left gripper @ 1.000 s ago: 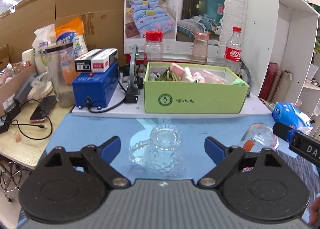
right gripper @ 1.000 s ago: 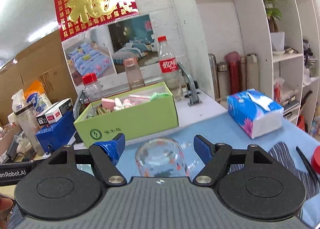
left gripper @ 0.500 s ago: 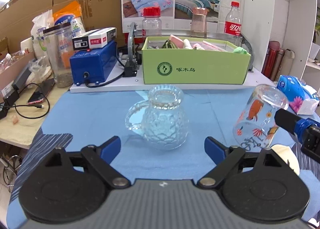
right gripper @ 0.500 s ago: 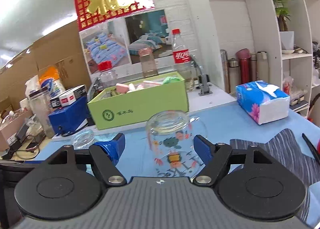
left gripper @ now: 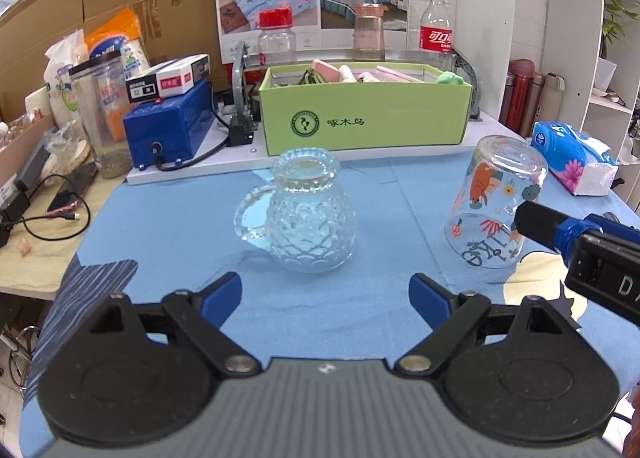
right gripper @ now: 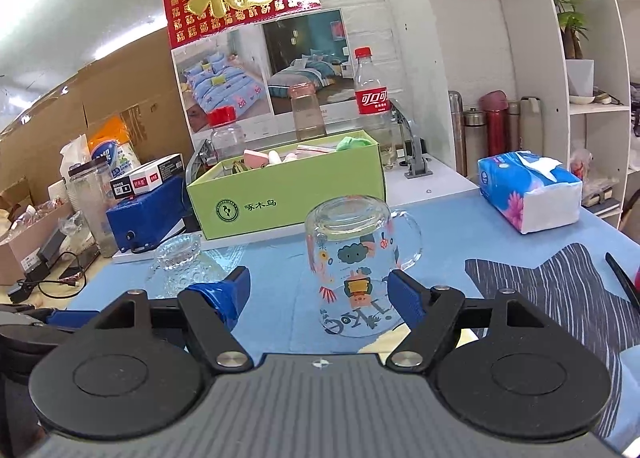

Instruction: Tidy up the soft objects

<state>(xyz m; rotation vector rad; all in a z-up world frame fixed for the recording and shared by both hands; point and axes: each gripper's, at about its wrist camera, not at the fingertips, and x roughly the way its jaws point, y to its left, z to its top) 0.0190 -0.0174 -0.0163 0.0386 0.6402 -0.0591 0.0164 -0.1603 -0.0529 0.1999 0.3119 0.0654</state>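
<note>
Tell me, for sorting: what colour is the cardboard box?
Light green box, clearest in the left wrist view.

The left tool (left gripper: 325, 294) hangs over the blue cloth (left gripper: 168, 218) on the bench, its blue-tipped fingers (left gripper: 222, 292) spread wide with nothing between them. Just ahead of it stands a textured glass pitcher (left gripper: 310, 218), upright, handle turned to the tool's left. Off to the tool's right, a printed glass cup (left gripper: 494, 202) sits upside down and tilted, and the right tool (left gripper: 576, 236) reaches in from the edge with one finger against the cup's side. Beyond the pitcher, a green box (left gripper: 364, 118) holds soft items. A blue tissue pack (left gripper: 572, 156) lies far right.
</note>
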